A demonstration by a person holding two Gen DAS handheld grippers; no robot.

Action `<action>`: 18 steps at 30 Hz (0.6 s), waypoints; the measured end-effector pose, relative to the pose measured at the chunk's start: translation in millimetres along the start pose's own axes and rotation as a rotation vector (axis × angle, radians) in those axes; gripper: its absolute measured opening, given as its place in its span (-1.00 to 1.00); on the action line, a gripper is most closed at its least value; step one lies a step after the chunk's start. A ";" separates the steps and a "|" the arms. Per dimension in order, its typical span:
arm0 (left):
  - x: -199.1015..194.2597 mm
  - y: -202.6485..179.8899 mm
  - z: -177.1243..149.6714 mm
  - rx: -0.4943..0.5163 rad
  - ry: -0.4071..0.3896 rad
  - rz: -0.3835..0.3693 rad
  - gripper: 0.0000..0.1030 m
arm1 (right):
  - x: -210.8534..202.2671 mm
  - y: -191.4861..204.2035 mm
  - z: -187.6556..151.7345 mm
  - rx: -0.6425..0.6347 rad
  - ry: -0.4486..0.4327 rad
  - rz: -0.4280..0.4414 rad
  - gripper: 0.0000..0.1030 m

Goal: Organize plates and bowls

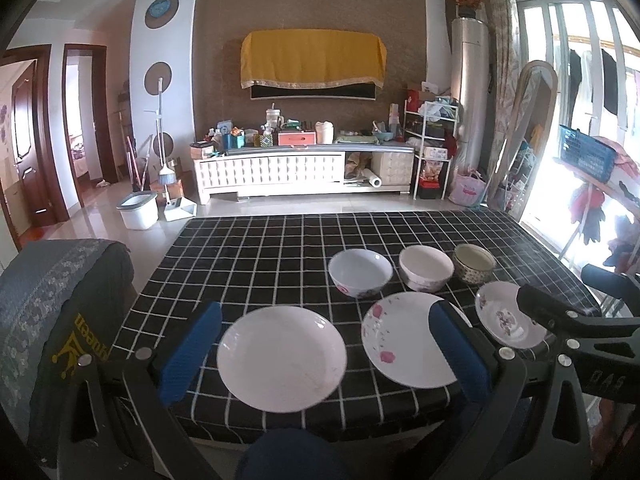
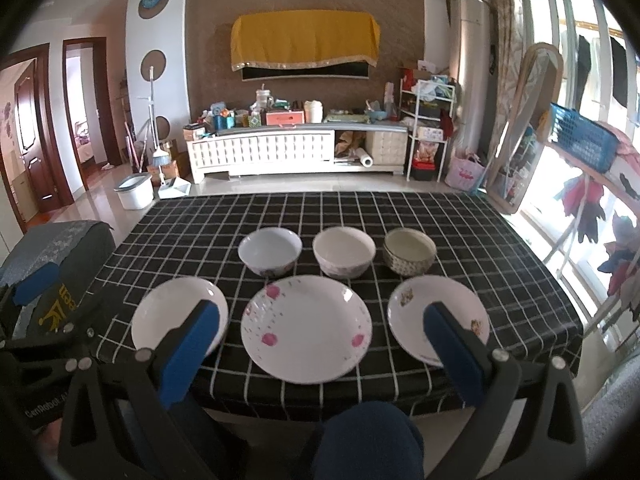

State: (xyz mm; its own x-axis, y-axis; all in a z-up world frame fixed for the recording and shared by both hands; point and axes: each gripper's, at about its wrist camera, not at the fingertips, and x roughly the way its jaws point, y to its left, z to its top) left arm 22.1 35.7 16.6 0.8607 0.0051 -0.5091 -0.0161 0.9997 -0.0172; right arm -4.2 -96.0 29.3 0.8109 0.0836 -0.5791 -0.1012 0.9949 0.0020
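Three plates lie in a front row on the black checked table (image 2: pixel 400 216): a plain white plate (image 2: pixel 168 312) at left, a pink-flowered plate (image 2: pixel 306 328) in the middle, a small flowered plate (image 2: pixel 440 312) at right. Behind them stand a white bowl (image 2: pixel 270 250), a cream bowl (image 2: pixel 344 256) and a patterned bowl (image 2: pixel 410 254). My right gripper (image 2: pixel 324 320) is open and empty, held above the front edge. My left gripper (image 1: pixel 326 324) is open and empty, over the white plate (image 1: pixel 280 358) and flowered plate (image 1: pixel 400 340); the bowls (image 1: pixel 360 272) sit beyond.
A chair back with grey cloth (image 1: pixel 52 312) stands left of the table. A mirror (image 2: pixel 524 132) and drying rack with a blue basket (image 2: pixel 580 136) stand to the right. A TV cabinet (image 2: pixel 296 152) and a bucket (image 2: pixel 134 190) lie beyond the table.
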 end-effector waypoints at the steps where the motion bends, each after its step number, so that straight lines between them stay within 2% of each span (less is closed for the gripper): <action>1: 2.2 4.8 5.1 -0.002 0.001 0.002 0.99 | 1.7 2.9 3.5 -0.003 -0.001 0.005 1.00; 8: 24.9 45.8 24.7 -0.050 0.036 0.052 0.99 | 25.6 30.9 33.8 -0.038 -0.004 0.077 1.00; 14: 66.3 83.7 20.8 -0.118 0.146 0.077 0.99 | 72.6 60.2 44.1 -0.080 0.056 0.168 1.00; 18: 96.3 104.5 7.6 -0.161 0.226 0.093 0.99 | 99.6 71.2 37.3 -0.094 0.108 0.213 0.99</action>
State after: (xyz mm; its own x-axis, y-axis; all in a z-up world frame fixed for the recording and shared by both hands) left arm 107.2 140.9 -27.7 0.7171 0.0729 -0.6932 -0.1854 0.9787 -0.0888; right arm 90.9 -14.7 2.2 0.6996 0.2789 -0.6578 -0.3204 0.9454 0.0600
